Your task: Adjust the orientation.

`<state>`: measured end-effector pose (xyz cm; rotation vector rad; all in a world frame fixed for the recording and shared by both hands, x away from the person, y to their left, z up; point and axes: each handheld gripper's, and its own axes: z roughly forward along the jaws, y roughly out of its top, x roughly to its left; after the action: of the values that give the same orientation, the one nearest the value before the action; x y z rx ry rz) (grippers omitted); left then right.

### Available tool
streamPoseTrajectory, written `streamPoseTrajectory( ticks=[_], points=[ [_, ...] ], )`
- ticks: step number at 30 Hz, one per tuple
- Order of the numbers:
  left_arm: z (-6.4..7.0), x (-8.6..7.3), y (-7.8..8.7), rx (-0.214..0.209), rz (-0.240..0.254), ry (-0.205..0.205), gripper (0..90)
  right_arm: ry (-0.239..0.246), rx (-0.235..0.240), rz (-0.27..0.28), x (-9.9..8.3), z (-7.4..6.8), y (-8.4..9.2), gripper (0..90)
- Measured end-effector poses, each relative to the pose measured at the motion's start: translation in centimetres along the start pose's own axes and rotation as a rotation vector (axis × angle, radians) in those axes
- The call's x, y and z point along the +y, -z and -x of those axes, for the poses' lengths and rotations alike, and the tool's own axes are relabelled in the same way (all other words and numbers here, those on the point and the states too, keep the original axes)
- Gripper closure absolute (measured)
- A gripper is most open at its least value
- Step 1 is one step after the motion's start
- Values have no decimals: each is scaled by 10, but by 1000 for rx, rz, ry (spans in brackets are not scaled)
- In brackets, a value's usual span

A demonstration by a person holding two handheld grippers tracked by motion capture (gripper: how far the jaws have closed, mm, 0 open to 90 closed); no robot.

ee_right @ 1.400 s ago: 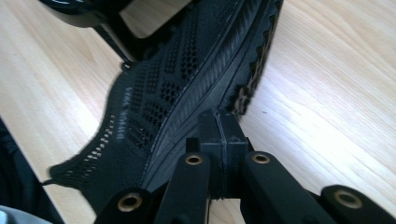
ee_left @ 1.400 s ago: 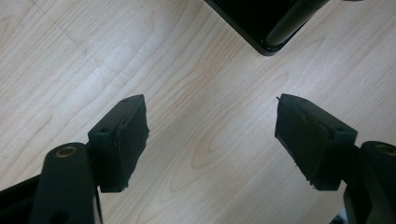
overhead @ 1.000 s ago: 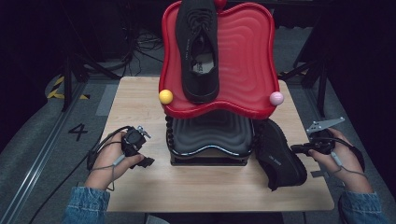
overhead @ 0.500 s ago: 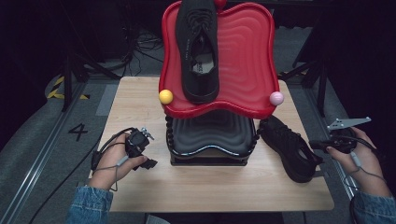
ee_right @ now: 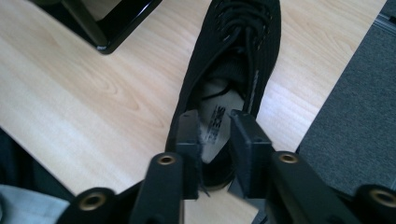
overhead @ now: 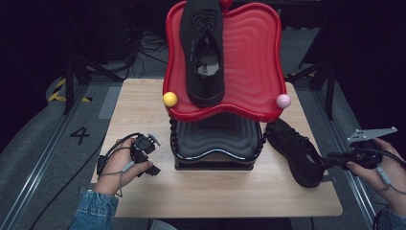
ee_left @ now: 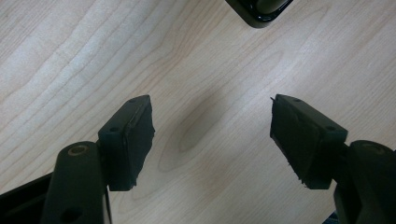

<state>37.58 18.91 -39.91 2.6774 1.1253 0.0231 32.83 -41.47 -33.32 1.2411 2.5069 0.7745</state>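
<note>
One black shoe [overhead: 203,52] lies on the red top shelf [overhead: 249,62] of a rack. A second black shoe [overhead: 294,151] [ee_right: 233,42] rests on the wooden table right of the rack's black lower shelf [overhead: 215,134], heel toward my right gripper [overhead: 332,160] [ee_right: 215,133]. That gripper's jaws have just been opening; they stand apart at the heel, and the insole shows through the gap. My left gripper [overhead: 152,165] [ee_left: 212,135] hovers open over bare wood left of the rack. Its jaws have just been closing slightly, with nothing between them.
A yellow ball [overhead: 169,99] and a pink ball [overhead: 283,101] cap the red shelf's front corners. A corner of the rack's black base [ee_left: 259,9] [ee_right: 116,28] lies near both grippers. Grey floor [ee_right: 355,121] borders the table's right edge, and cables lie behind.
The table shoe has been pulled right, away from the rack, and turned. My right hand has drawn back to the right and its jaws have come apart. The left hand has hardly moved.
</note>
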Motion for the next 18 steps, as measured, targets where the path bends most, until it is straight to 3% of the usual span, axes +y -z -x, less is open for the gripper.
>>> streamPoseTrajectory(
  ticks=[4, 8, 9, 12, 18],
  points=[
    [2, 1, -4, -14, 2, -4, 304, 7, 19, -31, -4, -10, 7, 684],
    [1, 2, -6, -15, 1, -14, 301, 48, 4, -62, -6, -17, 6, 674],
    [0, 2, -7, -12, 5, -10, 303, 81, -9, -73, -6, -18, 4, 701],
    [0, 2, -7, -21, 9, -4, 303, 101, -7, -83, -6, -18, 1, 735],
    [0, 0, -9, -16, 11, -11, 301, 202, -67, -121, -2, -22, -4, 852]
  ],
)
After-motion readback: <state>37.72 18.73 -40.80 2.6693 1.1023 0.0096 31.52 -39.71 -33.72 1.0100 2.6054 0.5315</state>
